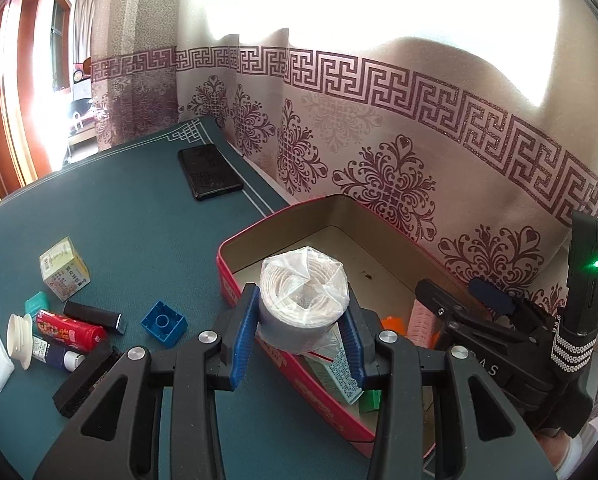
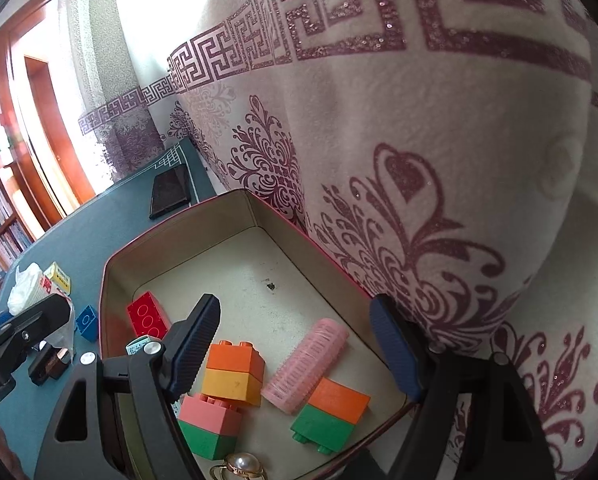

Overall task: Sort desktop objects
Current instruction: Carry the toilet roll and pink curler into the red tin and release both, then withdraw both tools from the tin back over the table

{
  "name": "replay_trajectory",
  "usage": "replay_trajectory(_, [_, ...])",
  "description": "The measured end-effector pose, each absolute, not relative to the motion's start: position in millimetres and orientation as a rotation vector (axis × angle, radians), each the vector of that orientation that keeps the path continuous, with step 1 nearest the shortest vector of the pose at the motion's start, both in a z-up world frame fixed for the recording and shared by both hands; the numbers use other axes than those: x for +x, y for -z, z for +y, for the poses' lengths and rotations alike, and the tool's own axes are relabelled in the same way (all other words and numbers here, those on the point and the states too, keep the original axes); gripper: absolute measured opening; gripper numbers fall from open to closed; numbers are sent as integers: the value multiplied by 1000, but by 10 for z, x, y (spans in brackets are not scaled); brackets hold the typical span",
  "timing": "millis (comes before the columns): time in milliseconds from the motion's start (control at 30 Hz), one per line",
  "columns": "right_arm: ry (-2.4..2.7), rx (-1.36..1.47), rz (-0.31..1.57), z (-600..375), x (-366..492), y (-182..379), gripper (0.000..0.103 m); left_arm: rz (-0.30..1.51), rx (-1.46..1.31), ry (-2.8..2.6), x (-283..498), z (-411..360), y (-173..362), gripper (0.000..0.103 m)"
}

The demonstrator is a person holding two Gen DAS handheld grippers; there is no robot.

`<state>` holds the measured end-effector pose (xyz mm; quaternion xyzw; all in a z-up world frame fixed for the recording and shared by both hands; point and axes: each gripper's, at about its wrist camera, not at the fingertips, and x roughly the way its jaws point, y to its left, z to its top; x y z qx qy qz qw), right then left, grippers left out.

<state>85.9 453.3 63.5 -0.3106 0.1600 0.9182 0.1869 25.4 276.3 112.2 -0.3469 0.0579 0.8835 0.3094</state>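
My left gripper [image 1: 301, 330] is shut on a plastic-wrapped white roll [image 1: 303, 294] and holds it over the near rim of the red tin box [image 1: 259, 236]. The roll also shows in the right wrist view [image 2: 27, 288]. My right gripper [image 2: 295, 344] is open and empty, hovering over the red tin box [image 2: 111, 264]. Inside the box lie a pink hair roller [image 2: 305, 364], a red brick [image 2: 147, 320], an orange-yellow brick stack [image 2: 233, 372], a pink-green stack [image 2: 209, 424] and an orange-green stack [image 2: 331, 416]. The right gripper's body shows at the right of the left wrist view [image 1: 499, 332].
On the green mat [image 1: 119, 216] left of the box lie a blue brick [image 1: 164, 322], a red tube [image 1: 69, 330], a small carton [image 1: 64, 274], a black stick [image 1: 93, 316], a white cap [image 1: 20, 340] and a black phone [image 1: 209, 170]. A patterned curtain [image 1: 379, 152] hangs behind.
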Motion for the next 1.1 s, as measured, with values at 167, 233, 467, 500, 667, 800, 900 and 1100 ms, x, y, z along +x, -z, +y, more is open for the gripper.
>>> replay_trajectory(167, [-2586,-881,450,4517,862,-635,81,114,-954,-2257,175,2954,-1120,44])
replay_trajectory(233, [-2585,-882,455,4521,868,-635,81,104,-974,-2243,157,3008,-1104,59])
replay_trajectory(467, [-2584,-889,460,4523,864,-618,81,85,-968,-2271,138,2934,-1097,65])
replay_trajectory(500, [-2584,-892,462,4522,862,-613,81,81,-968,-2279,130,2908,-1097,65])
replay_trajectory(667, [-2591,-902,453,4477,845,-597,81,78,-978,-2315,98,2787,-1077,65])
replay_trajectory(800, [-2607,-911,436,4412,837,-597,81,92,-990,-2343,97,2697,-1045,65])
replay_trajectory(900, [-2622,-913,424,4362,841,-606,81,93,-990,-2365,106,2619,-1028,65])
replay_trajectory(1100, [-2656,-902,411,4251,862,-664,81,79,-1000,-2416,95,2393,-1027,65])
